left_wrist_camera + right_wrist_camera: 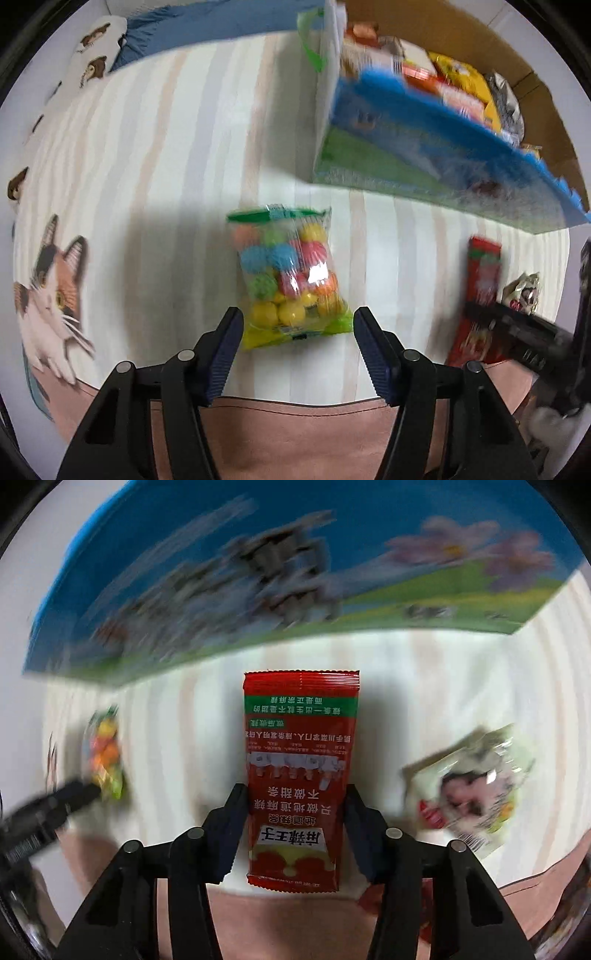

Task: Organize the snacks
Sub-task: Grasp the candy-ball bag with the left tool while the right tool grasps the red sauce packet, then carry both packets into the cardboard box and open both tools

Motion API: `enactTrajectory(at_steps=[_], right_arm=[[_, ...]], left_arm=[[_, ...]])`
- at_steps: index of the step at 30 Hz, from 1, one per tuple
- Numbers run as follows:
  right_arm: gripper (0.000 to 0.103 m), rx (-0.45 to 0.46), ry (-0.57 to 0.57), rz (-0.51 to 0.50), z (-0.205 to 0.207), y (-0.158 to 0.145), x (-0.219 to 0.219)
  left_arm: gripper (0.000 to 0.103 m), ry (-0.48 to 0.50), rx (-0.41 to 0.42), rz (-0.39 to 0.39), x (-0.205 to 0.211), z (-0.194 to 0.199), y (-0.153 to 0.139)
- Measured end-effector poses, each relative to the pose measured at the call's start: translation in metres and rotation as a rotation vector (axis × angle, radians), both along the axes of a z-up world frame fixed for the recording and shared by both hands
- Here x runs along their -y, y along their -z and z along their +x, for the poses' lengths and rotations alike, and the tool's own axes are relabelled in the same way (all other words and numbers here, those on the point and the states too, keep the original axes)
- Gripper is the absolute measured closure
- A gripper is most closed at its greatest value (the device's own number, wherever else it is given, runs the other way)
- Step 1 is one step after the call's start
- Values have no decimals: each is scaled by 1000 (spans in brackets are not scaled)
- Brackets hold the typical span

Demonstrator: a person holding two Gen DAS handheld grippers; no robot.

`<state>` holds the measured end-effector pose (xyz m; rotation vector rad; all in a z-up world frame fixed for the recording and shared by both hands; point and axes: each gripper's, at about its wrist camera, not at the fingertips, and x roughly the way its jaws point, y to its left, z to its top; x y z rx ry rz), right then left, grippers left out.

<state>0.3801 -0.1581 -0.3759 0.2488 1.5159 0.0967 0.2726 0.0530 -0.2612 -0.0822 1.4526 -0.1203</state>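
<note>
Currently the right gripper (295, 805) is pointing down at a red packet (299, 775) lying on the striped cloth (177, 716); its pads are pressing both long edges of the packet, gripping it. At 12 o'clock a blue box (258, 572) is standing, its printed side too blurred to read. At 3 o'clock a pale wrapper (476, 786) is smeared by motion.

In the left wrist view the left gripper (297, 325) is hanging over a clear bag of coloured balls (288, 277). Its jaws are standing apart at the bag's lower corners, and contact cannot be confirmed. At 2 o'clock the box is holding packets (443, 81), partly hidden behind its wall. At 3 o'clock the right gripper is cut off at the frame edge.
</note>
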Motion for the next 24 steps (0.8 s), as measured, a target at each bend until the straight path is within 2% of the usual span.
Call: enactTrajectory(at_steps=[4, 7, 9, 11, 17, 22, 24], right_arm=[[44, -19, 26, 12, -4, 9, -6], [43, -28, -3, -25, -1, 14, -14], [44, -25, -51, -54, -3, 17, -22], [50, -11, -86, -69, 0, 21, -35], [53, -34, -130, -37, -32, 19, -35], [53, -97, -162, 9, -77, 22, -34], [53, -114, -158, 22, -91, 26, -34]], left_arm=[[43, -23, -46, 13, -2, 19, 9], [42, -75, -101, -22, -4, 40, 26], [43, -121, -106, -20, -8, 43, 35], [53, -123, -80, -5, -3, 39, 36], [53, -52, -59, 38, 23, -18, 30], [53, -65, -112, -24, 41, -83, 37], [53, -56, -120, -17, 47, -97, 42]])
